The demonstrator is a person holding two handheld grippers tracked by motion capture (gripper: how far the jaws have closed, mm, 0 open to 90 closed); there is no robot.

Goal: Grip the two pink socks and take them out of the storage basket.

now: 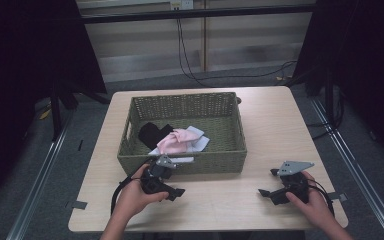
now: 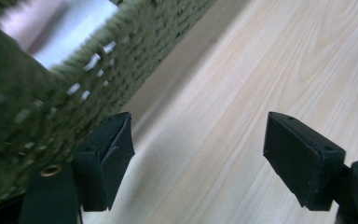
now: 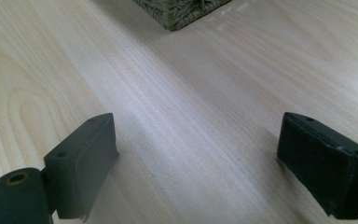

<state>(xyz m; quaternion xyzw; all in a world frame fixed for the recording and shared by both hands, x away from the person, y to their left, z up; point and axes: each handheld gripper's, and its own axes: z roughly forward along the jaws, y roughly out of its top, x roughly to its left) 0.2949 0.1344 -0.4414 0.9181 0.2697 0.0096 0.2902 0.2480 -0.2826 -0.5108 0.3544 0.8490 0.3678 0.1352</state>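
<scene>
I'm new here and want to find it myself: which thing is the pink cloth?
Find the woven basket on the table. Inside lie a few cloths; the pink cloth is crumpled between a black cloth and a white one, the sole pink item.

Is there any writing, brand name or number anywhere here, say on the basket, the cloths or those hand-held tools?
None can be read.
The green woven basket, the pink cloth and the black cloth in it show no print.
The left tool and right tool show no markings.
</scene>
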